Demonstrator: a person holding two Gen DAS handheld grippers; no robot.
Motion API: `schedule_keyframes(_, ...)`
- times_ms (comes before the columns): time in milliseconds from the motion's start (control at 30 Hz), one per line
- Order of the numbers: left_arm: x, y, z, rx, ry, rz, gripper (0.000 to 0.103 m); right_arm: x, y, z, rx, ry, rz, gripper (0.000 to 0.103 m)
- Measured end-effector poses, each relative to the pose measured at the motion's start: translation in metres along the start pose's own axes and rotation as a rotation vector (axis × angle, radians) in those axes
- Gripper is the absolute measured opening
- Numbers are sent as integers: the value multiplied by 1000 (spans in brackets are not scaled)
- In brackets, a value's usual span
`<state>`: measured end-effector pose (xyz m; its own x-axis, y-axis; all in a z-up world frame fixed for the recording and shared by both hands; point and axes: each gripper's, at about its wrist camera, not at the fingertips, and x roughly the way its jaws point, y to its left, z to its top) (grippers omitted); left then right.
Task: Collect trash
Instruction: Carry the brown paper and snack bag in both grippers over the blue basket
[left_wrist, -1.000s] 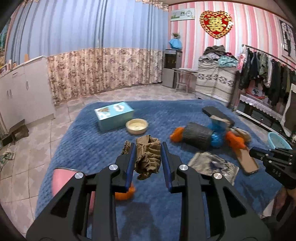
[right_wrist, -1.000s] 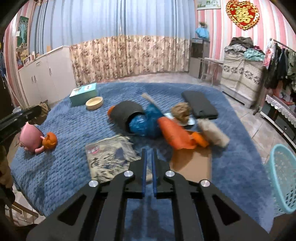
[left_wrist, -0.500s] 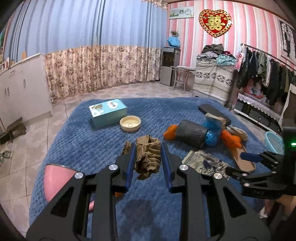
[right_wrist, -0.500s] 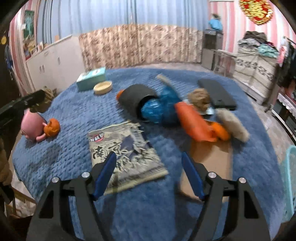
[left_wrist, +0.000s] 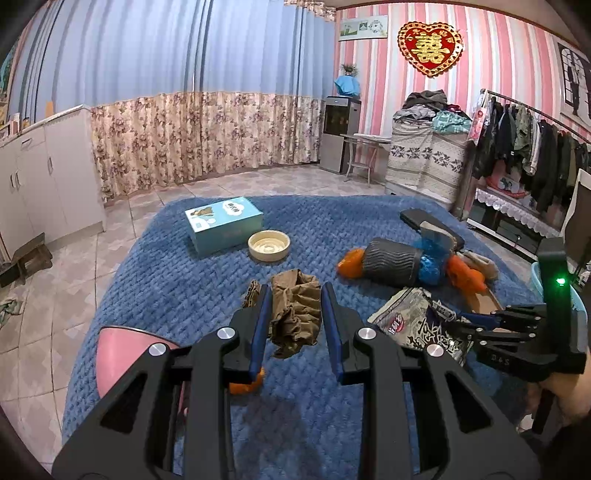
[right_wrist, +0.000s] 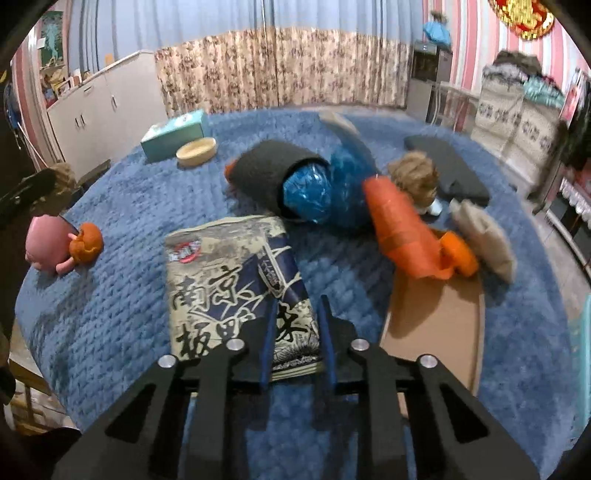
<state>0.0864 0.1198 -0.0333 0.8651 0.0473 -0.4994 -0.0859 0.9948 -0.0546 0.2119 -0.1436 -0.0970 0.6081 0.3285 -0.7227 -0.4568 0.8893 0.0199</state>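
My left gripper (left_wrist: 293, 295) is shut on a crumpled brown paper wad (left_wrist: 295, 314), held above the blue blanket (left_wrist: 177, 295). A printed snack wrapper (right_wrist: 229, 280) lies flat on the blanket. My right gripper (right_wrist: 295, 306) points down at the wrapper's near right corner, and its jaws are closing with that corner pinched between the pads. In the left wrist view the right gripper (left_wrist: 467, 321) shows at the right, with the wrapper (left_wrist: 413, 317) bunched and lifted at its tips.
Behind the wrapper lie a black ribbed tube (right_wrist: 269, 173) with blue foil (right_wrist: 314, 192), orange netting (right_wrist: 402, 225), a cardboard sheet (right_wrist: 432, 325) and a beige pouch (right_wrist: 487, 236). A tissue box (left_wrist: 225, 225), a bowl (left_wrist: 269, 245), a pink toy (right_wrist: 48, 240) and a teal basket (left_wrist: 539, 275) are around.
The right gripper opened wide, dropped toward the wrapper and closed onto its near corner. The left gripper kept still with the brown paper in it.
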Motion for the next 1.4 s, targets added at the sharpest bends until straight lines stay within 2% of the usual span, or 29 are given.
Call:
schedule_keyframes(133,-3,-11,4,17,-9,-9,26,-34,1,2,-33,-62,-27,11)
schedule_keyframes(333,-7,-39,14,39,-24,-45,26,-81,-27,-4,-20,-125,-87,10)
schedule_keyframes(600,-2,-97,26,77,-42,-121,26,-143,-125,-22,149,-195,-229,10)
schedule_keyframes(867,14,-180,37,159,-57,-217,26,-198,-247,-49,386,-253,-403,10)
schedule_keyframes(1100,37,-243,42,179,-37,-289,26,-214,-324,-65,516,-256,-523,10)
schedule_keyframes(1233,50,-281,44,214,-37,-322,26,-223,-362,-96,591,-249,-602,10)
schedule_keyframes(1400,65,-334,42,255,-28,-377,26,-214,-394,-124,676,-214,-638,10)
